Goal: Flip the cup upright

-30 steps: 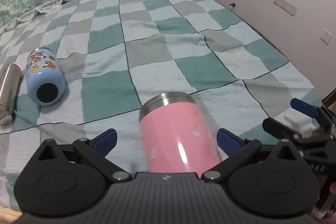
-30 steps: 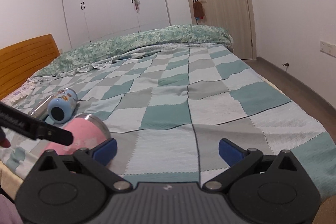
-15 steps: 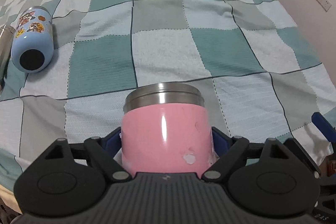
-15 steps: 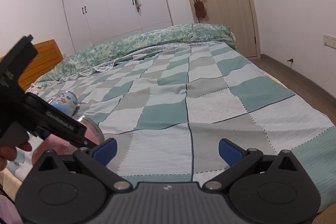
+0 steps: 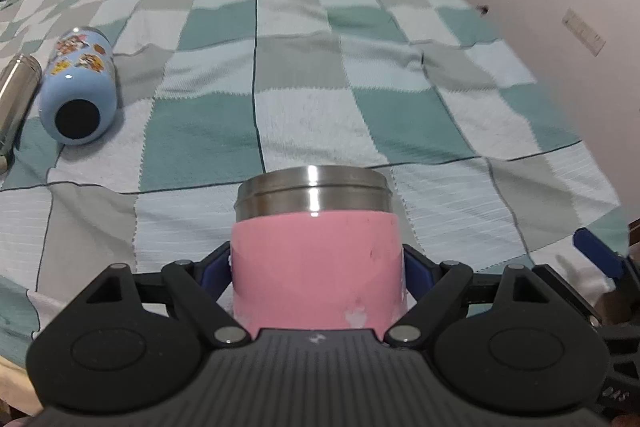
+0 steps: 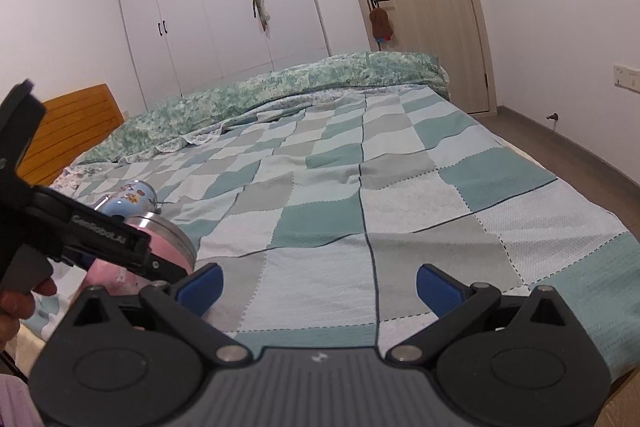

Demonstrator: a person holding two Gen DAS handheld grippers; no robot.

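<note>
A pink cup (image 5: 316, 263) with a steel rim sits between the blue pads of my left gripper (image 5: 316, 269), which is shut on its body. The steel rim points away from the camera over the checkered bedspread (image 5: 304, 99). In the right wrist view the pink cup (image 6: 160, 239) shows at the left, partly hidden by the left gripper's black body. My right gripper (image 6: 318, 283) is open and empty, low over the bed's near edge, to the right of the cup.
A light blue sticker bottle (image 5: 78, 87) lies on its side at the left, with a steel flask (image 5: 14, 95) beside it. A folded green quilt (image 6: 280, 87) lies across the far end. A wall and door stand to the right.
My left gripper closed its pads on the pink cup and tilted up, so the view looks further along the bed. The right gripper stayed open and tilted slightly up.
</note>
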